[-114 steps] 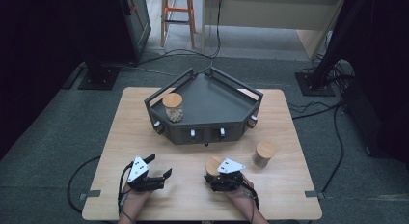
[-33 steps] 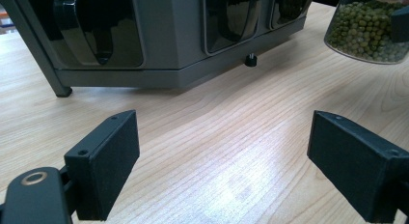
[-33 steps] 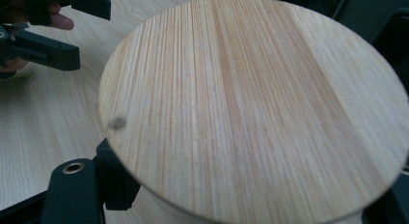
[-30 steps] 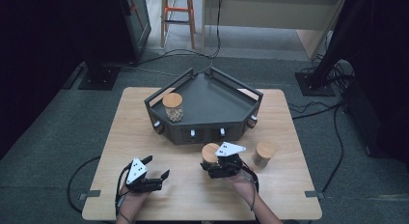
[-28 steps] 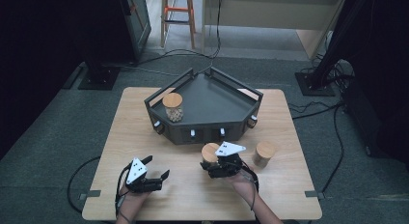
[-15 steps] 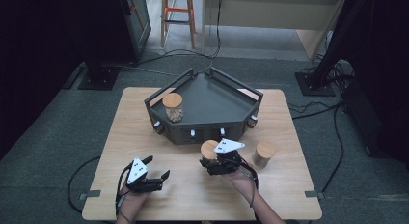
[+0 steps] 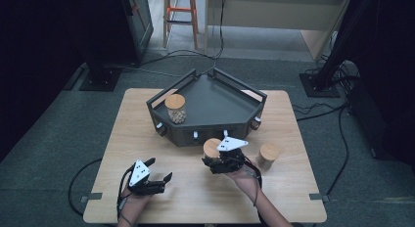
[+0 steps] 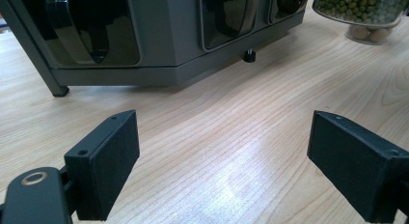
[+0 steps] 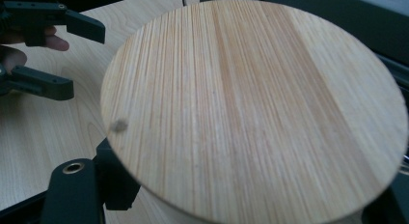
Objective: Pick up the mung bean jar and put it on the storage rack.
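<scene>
I am holding a jar (image 7: 212,147) in my right claw (image 7: 215,161). The claw is clenching on the jar, just under its round wooden lid (image 9: 251,108). The jar is sitting right in front of the tray (image 7: 215,97), very near its front wall, and it looks lifted a little off the desk (image 7: 195,197). In the right gripper view the lid is filling most of the picture, with the tray's dark edge just behind it.

My left claw (image 7: 157,169) is resting low over the desk, in front of the tray and well to the left of the jar. Its jaws are standing wide apart with nothing between them. In the left gripper view the jaws are pointing at the tray's front wall (image 8: 159,45).

A second jar (image 7: 175,108) is standing inside the tray, near its left wall. A third jar (image 7: 267,155) is standing on the desk, just to the right of the one I am holding.
</scene>
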`<move>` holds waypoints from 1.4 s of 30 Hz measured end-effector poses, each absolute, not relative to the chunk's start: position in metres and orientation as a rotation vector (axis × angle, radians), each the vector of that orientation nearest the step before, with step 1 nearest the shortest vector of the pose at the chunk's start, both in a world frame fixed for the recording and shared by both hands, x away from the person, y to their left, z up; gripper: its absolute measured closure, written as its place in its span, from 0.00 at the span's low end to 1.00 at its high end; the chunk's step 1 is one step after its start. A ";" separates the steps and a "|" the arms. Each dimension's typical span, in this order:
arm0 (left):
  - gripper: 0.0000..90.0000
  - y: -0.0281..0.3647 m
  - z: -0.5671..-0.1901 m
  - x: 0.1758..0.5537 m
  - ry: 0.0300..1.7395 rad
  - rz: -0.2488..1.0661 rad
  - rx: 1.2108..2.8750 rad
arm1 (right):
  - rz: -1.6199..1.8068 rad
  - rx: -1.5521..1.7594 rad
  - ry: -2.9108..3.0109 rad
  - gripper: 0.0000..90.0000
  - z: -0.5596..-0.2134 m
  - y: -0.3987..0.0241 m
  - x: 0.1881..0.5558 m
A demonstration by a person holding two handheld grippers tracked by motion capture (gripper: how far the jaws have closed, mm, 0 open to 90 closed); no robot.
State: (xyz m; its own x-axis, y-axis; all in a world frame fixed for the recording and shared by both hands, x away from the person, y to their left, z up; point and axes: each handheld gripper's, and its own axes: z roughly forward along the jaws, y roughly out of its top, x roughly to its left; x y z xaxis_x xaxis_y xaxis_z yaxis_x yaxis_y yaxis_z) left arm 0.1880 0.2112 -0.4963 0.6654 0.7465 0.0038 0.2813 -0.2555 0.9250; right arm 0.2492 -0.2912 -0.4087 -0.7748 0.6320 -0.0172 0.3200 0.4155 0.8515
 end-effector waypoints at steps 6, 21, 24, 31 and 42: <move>0.12 0.211 -0.496 0.188 0.815 0.553 1.829 | 1.299 0.829 2.333 0.28 -0.405 -0.291 0.252; 0.12 0.208 -0.496 0.189 0.801 0.546 1.844 | 1.281 0.809 2.341 0.28 -0.397 -0.285 0.259; 0.12 0.208 -0.496 0.189 0.800 0.547 1.845 | 1.286 0.810 2.336 0.28 -0.396 -0.285 0.261; 0.12 0.210 -0.495 0.188 0.811 0.551 1.835 | 1.292 0.822 2.329 0.28 -0.392 -0.285 0.264; 0.12 0.210 -0.495 0.188 0.808 0.546 1.836 | 1.296 0.836 2.320 0.28 -0.385 -0.286 0.270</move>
State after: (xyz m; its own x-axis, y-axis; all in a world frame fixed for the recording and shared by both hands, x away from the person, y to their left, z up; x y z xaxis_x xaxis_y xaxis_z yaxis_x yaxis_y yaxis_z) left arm 0.1882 0.2096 -0.4954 0.6729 0.7397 0.0051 0.2809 -0.2619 0.9233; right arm 0.2695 -0.2863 -0.3846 -0.7627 0.6464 -0.0198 0.3220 0.4061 0.8552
